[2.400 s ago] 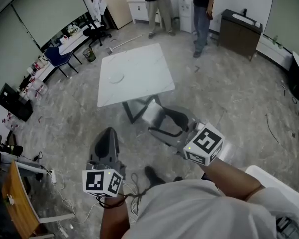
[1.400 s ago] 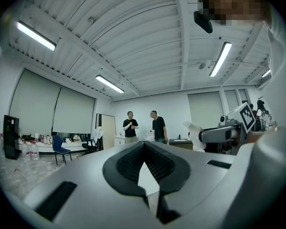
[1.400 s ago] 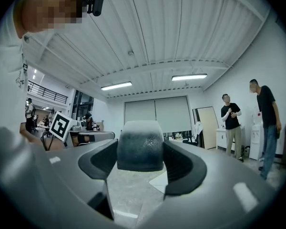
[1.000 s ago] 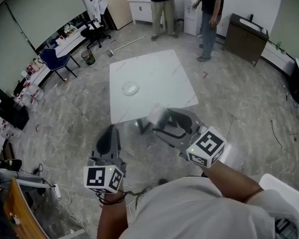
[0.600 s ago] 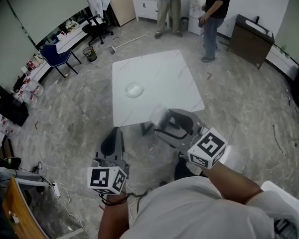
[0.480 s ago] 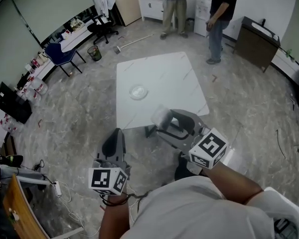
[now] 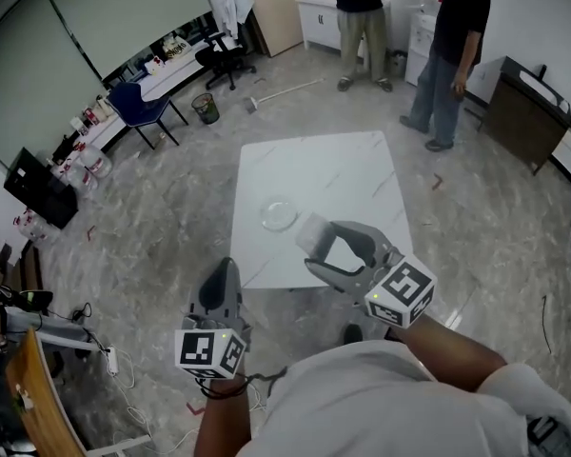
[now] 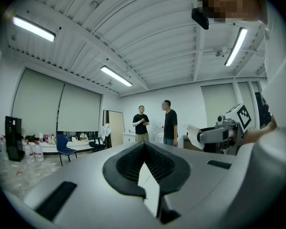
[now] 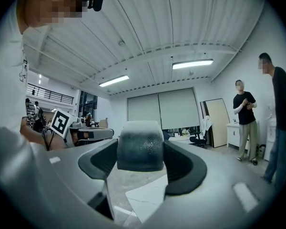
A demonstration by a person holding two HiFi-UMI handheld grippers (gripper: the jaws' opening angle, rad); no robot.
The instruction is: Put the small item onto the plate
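Note:
A small whitish, cup-shaped item sits clamped between the jaws of my right gripper, which is shut on it above the near edge of the white table. A clear glass plate lies on the table just left of and beyond the item. My left gripper hangs lower left, short of the table, jaws together and empty. The left gripper view also catches the right gripper with the item.
Two people stand beyond the table's far end. A dark cabinet is at the right. Office chairs and a cluttered bench line the left wall. A black monitor and cables lie on the marble floor.
The table and plate have come much nearer and lower in the head view as I walked toward them. Both grippers keep their pose, the right still holding the item.

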